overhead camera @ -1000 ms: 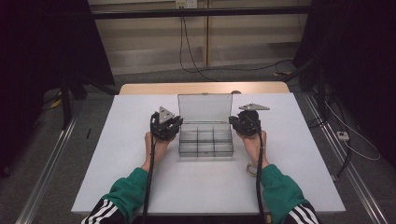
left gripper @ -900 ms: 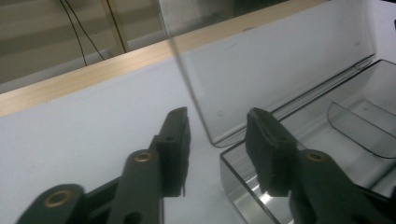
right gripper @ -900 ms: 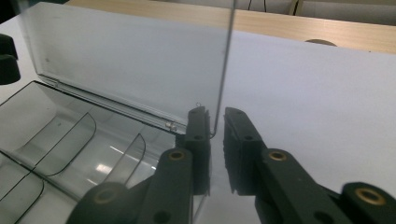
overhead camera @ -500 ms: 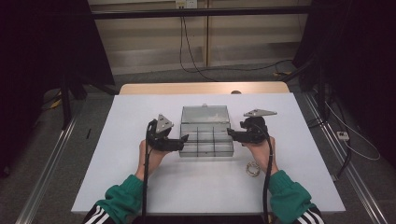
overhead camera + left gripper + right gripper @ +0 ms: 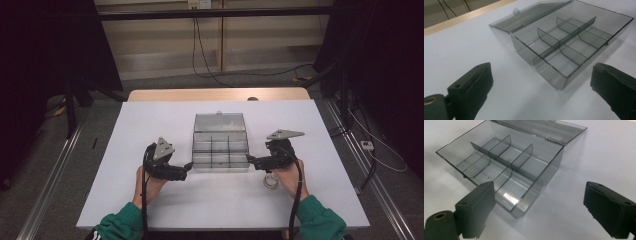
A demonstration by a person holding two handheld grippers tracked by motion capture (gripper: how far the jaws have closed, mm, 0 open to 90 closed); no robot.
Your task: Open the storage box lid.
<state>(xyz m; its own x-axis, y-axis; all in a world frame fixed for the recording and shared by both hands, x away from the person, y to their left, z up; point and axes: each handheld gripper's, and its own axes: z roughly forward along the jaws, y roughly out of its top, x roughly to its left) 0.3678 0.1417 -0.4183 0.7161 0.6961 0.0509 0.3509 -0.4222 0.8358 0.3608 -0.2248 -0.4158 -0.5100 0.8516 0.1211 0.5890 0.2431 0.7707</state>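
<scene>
White desk (image 5: 150,200) carries a smoky clear compartment box (image 5: 220,150) at its centre, lid laid back toward twelve o'clock. Left gripper (image 5: 186,168) at nine and right gripper (image 5: 251,161) at three have just been opening their fingers, nothing between them. Light plastic could skid if either nudges it; rubber bands (image 5: 270,181) lie by the right hand.

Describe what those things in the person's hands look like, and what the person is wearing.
Each hand holds a black gripper: the left gripper and the right gripper each have two chunky black jaws, a grey three-cornered plate on top and a black cable trailing back along the arm. The sleeves are green, the left with white stripes.
</scene>
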